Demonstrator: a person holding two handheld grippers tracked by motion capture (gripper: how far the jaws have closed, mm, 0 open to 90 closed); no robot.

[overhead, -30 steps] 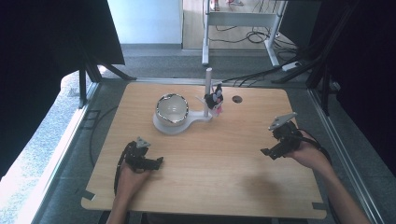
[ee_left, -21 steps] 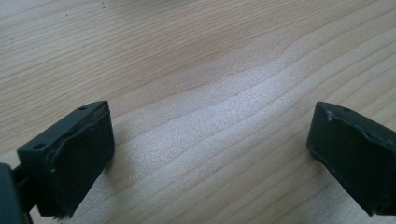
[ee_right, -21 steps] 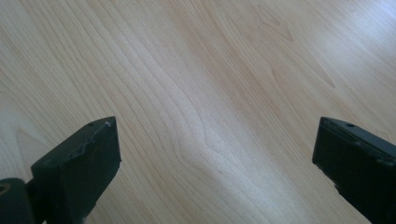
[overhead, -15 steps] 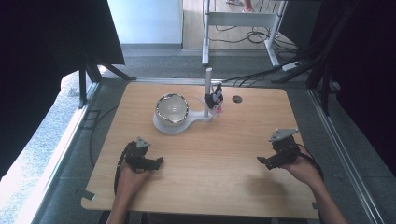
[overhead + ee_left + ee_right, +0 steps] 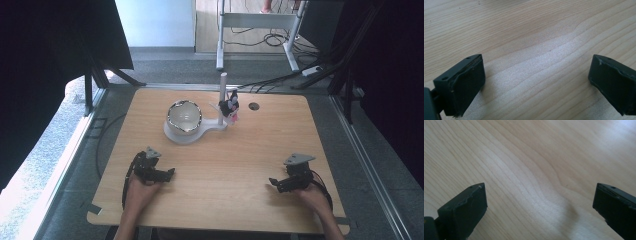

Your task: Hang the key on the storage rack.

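Left gripper [image 5: 167,173] sits low on the near-left of the table [image 5: 300,130], jaws spread wide, nothing between them; the left gripper view has bare wood grain between the two black fingertips [image 5: 461,82]. Right gripper [image 5: 274,182] is low on the near-right, jaws likewise released and empty, wood alone between them in the right gripper view [image 5: 541,195]. Each gripper is held in a hand, forearms coming in from the near edge. The nearest things are up the table: a shiny bowl [image 5: 184,116] seated on a white stand [image 5: 187,136], whose base runs rightward to an upright white post [image 5: 222,97], with a small dark-and-pink object [image 5: 230,106] hanging at the post; what it is can't be told. The bowl lies forward and a little right of the left gripper, forward and well left of the right one, so the left hand is the nearer. The stand's long axis runs roughly left-right across the table. Both grippers are well apart from it, so any next move is likely a forward reach. The surface is light wood with a small dark hole [image 5: 254,106] near the far edge. Beyond are grey floor, cables [image 5: 280,80], a white frame [image 5: 257,20] and dark curtains at the sides.
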